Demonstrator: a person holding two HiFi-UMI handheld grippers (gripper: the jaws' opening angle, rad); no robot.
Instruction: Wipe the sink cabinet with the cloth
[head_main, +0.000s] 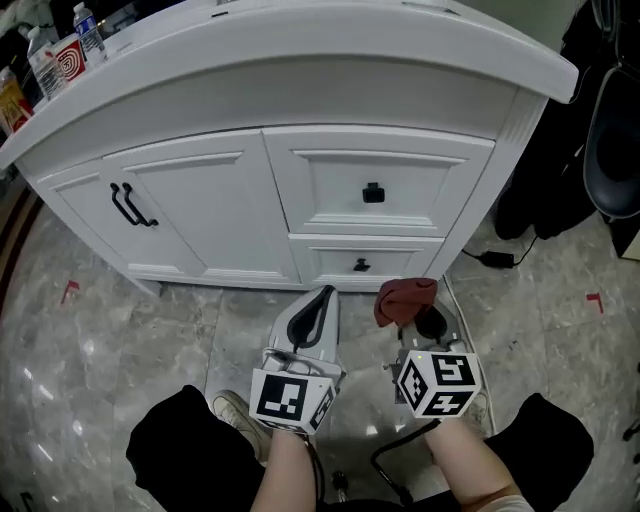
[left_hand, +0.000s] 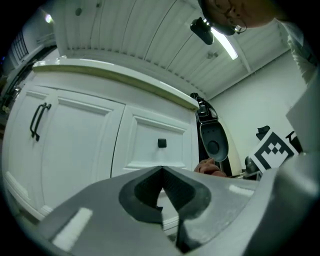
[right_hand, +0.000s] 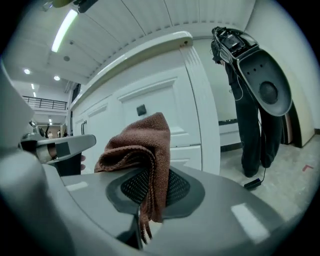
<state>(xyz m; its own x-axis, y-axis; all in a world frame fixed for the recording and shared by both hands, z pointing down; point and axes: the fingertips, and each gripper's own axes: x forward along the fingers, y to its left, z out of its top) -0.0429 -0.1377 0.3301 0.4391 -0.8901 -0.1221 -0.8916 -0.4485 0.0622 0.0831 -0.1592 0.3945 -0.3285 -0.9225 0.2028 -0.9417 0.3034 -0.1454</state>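
Note:
The white sink cabinet (head_main: 240, 190) stands ahead, with a door at left and two drawers with black knobs (head_main: 373, 193) at right. My right gripper (head_main: 418, 312) is shut on a reddish-brown cloth (head_main: 403, 299), which bunches above the jaws (right_hand: 142, 145) in the right gripper view. It hovers just in front of the lower drawer (head_main: 365, 264). My left gripper (head_main: 318, 303) is shut with nothing in it, beside the right one, pointing at the cabinet's base. In the left gripper view its jaws meet at a point, and the upper drawer's knob (left_hand: 162, 143) shows beyond.
Black door handles (head_main: 131, 207) sit on the left door. Bottles (head_main: 62, 50) stand on the countertop's far left. A black chair and dark items (head_main: 610, 140) stand right of the cabinet, with a cable (head_main: 497, 260) on the marble floor (head_main: 120, 350).

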